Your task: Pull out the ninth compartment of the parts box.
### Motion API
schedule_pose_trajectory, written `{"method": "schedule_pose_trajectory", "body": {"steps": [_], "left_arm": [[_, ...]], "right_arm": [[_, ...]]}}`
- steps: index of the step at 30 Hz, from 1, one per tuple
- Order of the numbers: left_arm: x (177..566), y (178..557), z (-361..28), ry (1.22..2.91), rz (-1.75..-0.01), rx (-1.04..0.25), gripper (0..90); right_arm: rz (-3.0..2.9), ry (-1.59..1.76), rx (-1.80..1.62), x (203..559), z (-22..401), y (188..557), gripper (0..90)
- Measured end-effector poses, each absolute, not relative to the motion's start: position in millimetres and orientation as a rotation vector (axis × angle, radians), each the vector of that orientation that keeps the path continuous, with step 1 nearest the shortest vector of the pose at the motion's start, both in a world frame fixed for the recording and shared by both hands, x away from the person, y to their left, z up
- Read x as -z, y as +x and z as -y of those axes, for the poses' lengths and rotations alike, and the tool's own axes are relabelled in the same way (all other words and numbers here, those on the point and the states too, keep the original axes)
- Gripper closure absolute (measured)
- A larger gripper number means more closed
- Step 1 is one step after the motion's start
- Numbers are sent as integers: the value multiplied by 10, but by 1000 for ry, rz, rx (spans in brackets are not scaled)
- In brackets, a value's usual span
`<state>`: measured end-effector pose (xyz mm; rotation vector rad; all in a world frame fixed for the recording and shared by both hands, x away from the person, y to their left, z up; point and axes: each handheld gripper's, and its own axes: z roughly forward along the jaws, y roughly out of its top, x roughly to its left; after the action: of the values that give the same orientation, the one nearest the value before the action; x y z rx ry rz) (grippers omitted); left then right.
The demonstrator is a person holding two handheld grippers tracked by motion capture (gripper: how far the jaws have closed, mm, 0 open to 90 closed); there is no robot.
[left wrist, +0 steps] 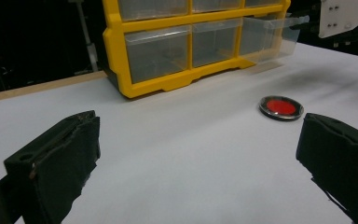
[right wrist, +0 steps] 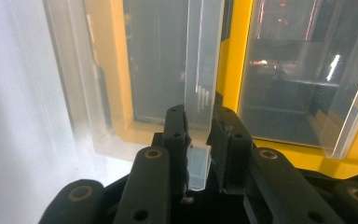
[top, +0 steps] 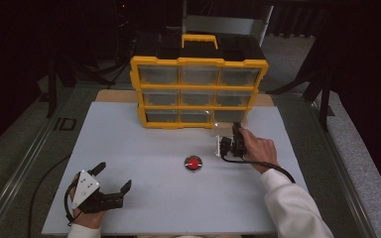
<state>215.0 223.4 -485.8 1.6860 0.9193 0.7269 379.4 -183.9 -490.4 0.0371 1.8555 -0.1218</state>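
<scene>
A yellow organizer with clear drawers stands upright at the back of the white table. Its bottom right drawer is pulled partly out toward me. My right gripper is at that drawer's front. In the right gripper view the right gripper is shut on the clear drawer handle, which stands between its two black pads. My left gripper rests open at the near left of the table with nothing between its jaws. A round red disc with a metal rim lies mid-table.
In the left gripper view the red disc lies ahead and to the right of the open left gripper, and the pulled-out drawer juts from the organizer. Dark floor and metal rails surround the table.
</scene>
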Motion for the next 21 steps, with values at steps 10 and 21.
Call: {"method": "schedule_pose_trajectory", "body": {"steps": [10,21], "left_arm": [[4857,2150,-2232,1688,-919,-728,0],[4856,2148,-2231,1687,-921,-730,0]], "right_arm": [[-1856,30,117,4900,1848,3718,762],[-1859,22,113,4894,1850,3639,762]]}}
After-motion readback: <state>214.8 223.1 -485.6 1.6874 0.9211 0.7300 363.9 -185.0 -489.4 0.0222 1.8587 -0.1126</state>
